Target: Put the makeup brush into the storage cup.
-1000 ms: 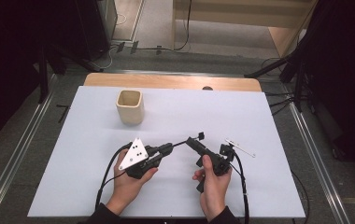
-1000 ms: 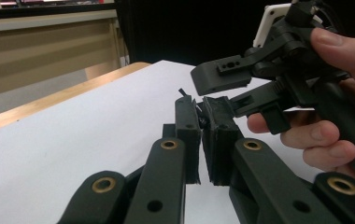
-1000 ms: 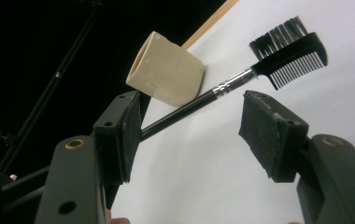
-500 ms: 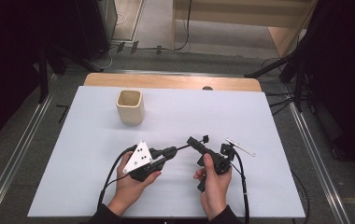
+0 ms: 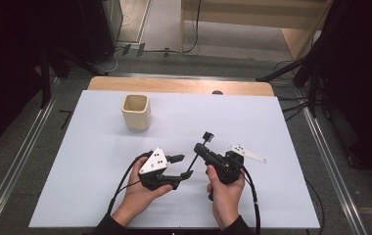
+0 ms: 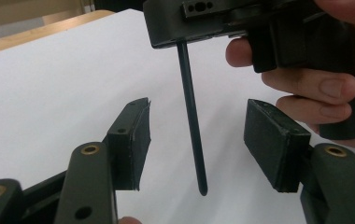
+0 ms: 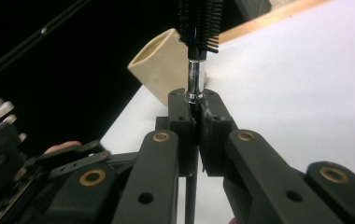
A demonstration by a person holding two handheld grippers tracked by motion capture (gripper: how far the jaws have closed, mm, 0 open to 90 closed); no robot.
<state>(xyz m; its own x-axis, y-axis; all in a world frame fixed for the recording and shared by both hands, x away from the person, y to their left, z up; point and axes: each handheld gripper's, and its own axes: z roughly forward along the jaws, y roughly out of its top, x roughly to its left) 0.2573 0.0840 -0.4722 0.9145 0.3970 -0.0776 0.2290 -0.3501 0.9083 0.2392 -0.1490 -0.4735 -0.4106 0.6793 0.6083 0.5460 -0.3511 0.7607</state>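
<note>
Between the two grippers, low over the near half of the white table, hangs a small black brush with a thin dark handle, a bright metal collar and a bristled head. Seen from the right gripper view, the brush stands straight up out of the jaws, bristles at the top, the collar just above the pads. The right gripper has just been closing, and its jaws are now clamped tight on the handle, with the rod running down between them. In the left gripper view the bare end of the handle hangs down between the two pads of the left gripper, touching neither (a clear gap shows on either side). Those jaws have just been opening and now stand parted around the rod. From the high view, the left gripper lies just beside the right one, the person's left hand and right hand coming in from the near edge, cables trailing back. Well apart from them, toward the far left of the table, stands a cream square cup, upright. Beyond the white surface a strip of wooden edge shows.
</note>
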